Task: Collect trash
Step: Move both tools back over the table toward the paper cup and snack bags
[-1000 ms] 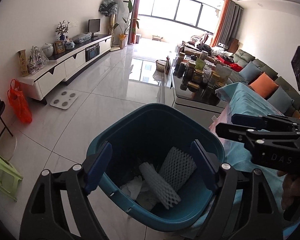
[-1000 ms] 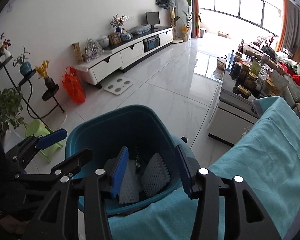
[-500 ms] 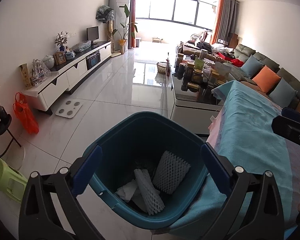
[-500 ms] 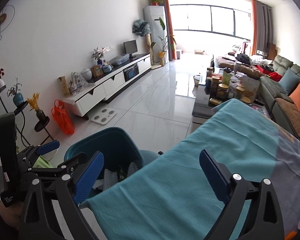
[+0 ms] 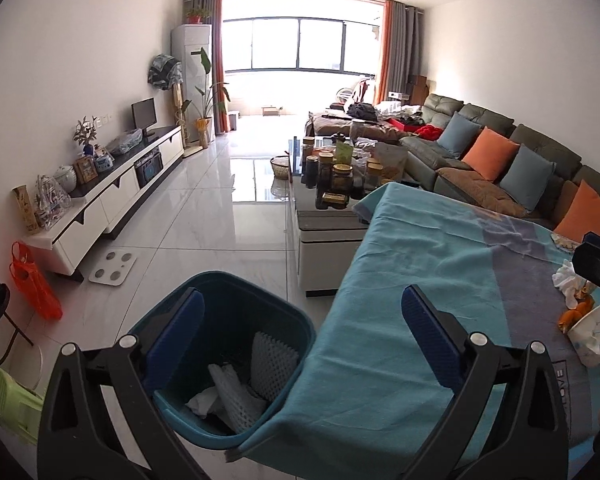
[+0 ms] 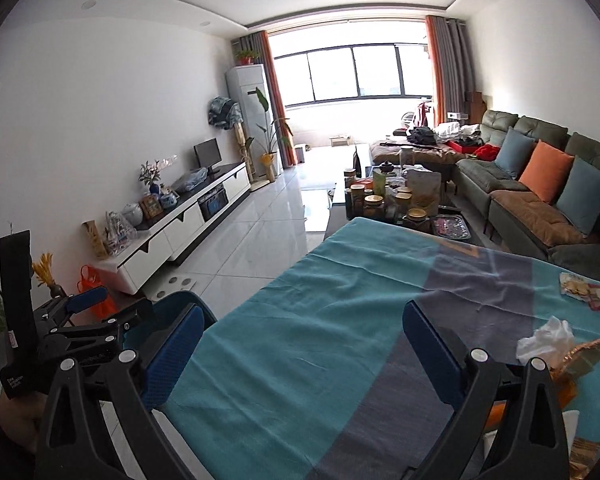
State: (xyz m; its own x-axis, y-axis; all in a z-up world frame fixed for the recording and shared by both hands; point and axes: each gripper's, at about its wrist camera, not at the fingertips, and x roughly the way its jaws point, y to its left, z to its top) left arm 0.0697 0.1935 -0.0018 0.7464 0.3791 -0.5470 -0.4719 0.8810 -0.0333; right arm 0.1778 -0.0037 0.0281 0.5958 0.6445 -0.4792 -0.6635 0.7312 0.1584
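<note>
Strong daylight floods in from the far window (image 5: 300, 46), blown out to white, and glares off the glossy floor (image 5: 220, 216). Walls bend hard at the black fisheye corners. Both views sharp; near fingers dark, shadows soft.

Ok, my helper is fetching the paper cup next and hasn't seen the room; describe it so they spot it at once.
Start at the table under the teal cloth and go to the litter at its right edge. The paper cup lies tipped on its side, nearest you, beside orange peel and crumpled tissue; it alone is white with small blue marks.
</note>
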